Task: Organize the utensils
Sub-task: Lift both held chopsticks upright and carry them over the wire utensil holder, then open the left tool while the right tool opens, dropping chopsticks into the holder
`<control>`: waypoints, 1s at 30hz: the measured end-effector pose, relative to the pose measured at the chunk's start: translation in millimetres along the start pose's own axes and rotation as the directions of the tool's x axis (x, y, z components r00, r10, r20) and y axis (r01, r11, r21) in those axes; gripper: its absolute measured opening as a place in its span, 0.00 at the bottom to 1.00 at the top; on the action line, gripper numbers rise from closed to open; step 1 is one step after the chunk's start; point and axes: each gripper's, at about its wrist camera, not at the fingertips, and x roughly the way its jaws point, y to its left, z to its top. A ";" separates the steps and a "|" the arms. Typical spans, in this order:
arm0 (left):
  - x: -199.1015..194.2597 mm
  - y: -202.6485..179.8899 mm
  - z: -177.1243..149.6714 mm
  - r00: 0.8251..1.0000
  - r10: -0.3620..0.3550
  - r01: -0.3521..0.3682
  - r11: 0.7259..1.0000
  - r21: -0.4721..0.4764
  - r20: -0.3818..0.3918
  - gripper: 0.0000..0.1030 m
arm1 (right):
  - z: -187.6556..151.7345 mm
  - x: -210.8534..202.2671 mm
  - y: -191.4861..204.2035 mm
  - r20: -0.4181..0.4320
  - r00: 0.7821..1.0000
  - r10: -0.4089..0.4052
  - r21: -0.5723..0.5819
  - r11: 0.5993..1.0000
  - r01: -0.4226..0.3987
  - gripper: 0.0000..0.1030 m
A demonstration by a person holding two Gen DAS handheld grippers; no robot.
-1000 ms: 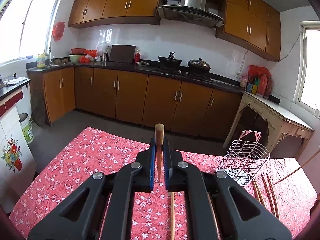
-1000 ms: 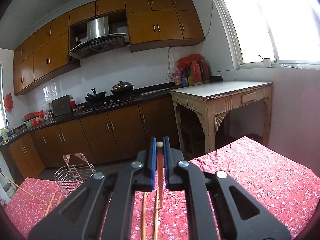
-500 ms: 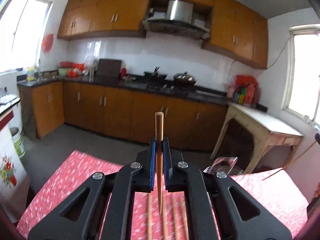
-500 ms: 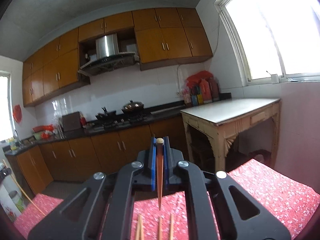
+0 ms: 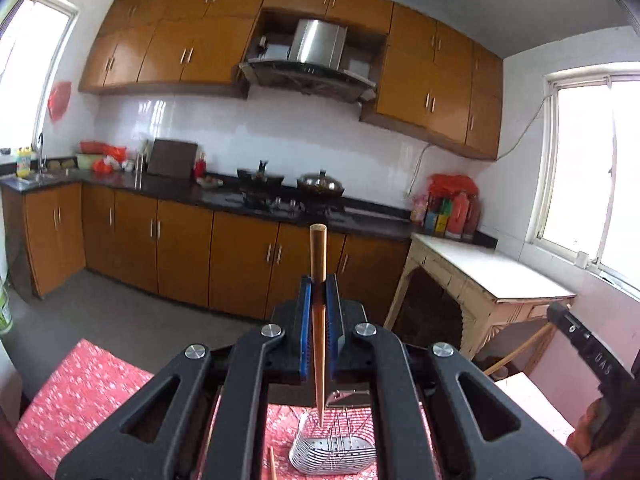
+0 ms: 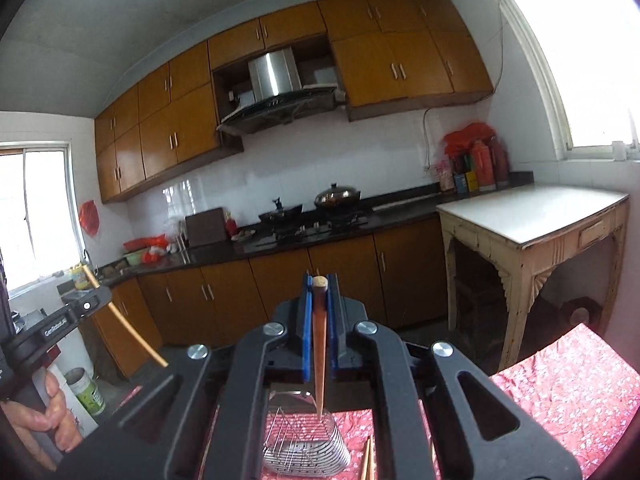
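My left gripper is shut on a wooden chopstick held upright, its thin tip just above the wire utensil basket on the red floral tablecloth. My right gripper is shut on another wooden chopstick, tip down over the same basket. The right gripper with its chopstick shows at the right edge of the left wrist view; the left one shows at the left of the right wrist view.
Loose chopsticks lie on the cloth beside the basket. A white-topped side table stands at the right. Kitchen cabinets and a stove line the far wall. A bucket stands on the floor.
Both grippers have risen and tilted, carrying their chopsticks from the row on the cloth to above the wire basket, which now sits below both tips.
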 end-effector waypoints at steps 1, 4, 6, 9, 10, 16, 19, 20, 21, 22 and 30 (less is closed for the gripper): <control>7.7 -0.1 -5.1 1.000 -0.001 0.001 1.000 0.001 -0.015 0.06 | -4.5 6.1 0.5 -0.018 1.000 0.005 0.004 1.000 -0.005 0.07; 26.1 2.3 -16.4 0.998 0.008 -0.008 1.000 -0.001 -0.065 0.06 | -13.1 25.9 -2.6 -0.073 0.997 0.013 0.020 1.000 -0.011 0.07; 34.2 6.6 -22.8 0.995 0.011 -0.012 1.000 -0.005 -0.095 0.06 | -19.6 38.5 -4.4 -0.104 0.995 0.013 0.029 1.000 -0.010 0.07; 43.6 9.2 -32.8 0.992 0.022 -0.021 1.000 0.009 -0.128 0.07 | -29.4 55.5 -9.7 -0.149 0.989 0.021 0.056 0.998 -0.013 0.07; 47.8 9.3 -36.6 0.990 0.025 -0.023 1.000 0.013 -0.142 0.07 | -32.5 60.4 -10.6 -0.162 0.987 0.022 0.062 0.998 -0.012 0.08; 58.5 10.5 -46.4 0.984 0.037 -0.031 0.999 0.032 -0.175 0.07 | -49.7 76.0 -14.6 -0.203 0.979 0.002 0.064 0.998 0.012 0.08; 57.4 10.8 -46.2 0.982 0.050 -0.044 0.998 0.040 -0.182 0.07 | -53.1 75.2 -17.0 -0.209 0.978 -0.006 0.057 0.998 0.018 0.10; 56.4 10.6 -45.5 0.982 0.055 -0.049 0.998 0.042 -0.178 0.07 | -53.4 70.8 -17.1 -0.203 0.979 -0.015 0.054 0.998 0.026 0.11; 54.8 11.3 -44.2 0.983 0.061 -0.054 0.998 0.045 -0.172 0.08 | -52.9 67.6 -18.9 -0.198 0.980 -0.019 0.053 0.998 0.030 0.15; 51.7 12.7 -42.8 0.984 0.072 -0.065 0.997 0.051 -0.165 0.08 | -52.9 63.6 -20.3 -0.191 0.981 -0.025 0.055 0.998 0.036 0.19; 19.0 36.8 -28.4 0.986 0.120 -0.118 0.993 0.023 -0.114 0.36 | -46.6 29.8 -48.2 -0.150 0.986 -0.071 0.094 0.992 0.086 0.26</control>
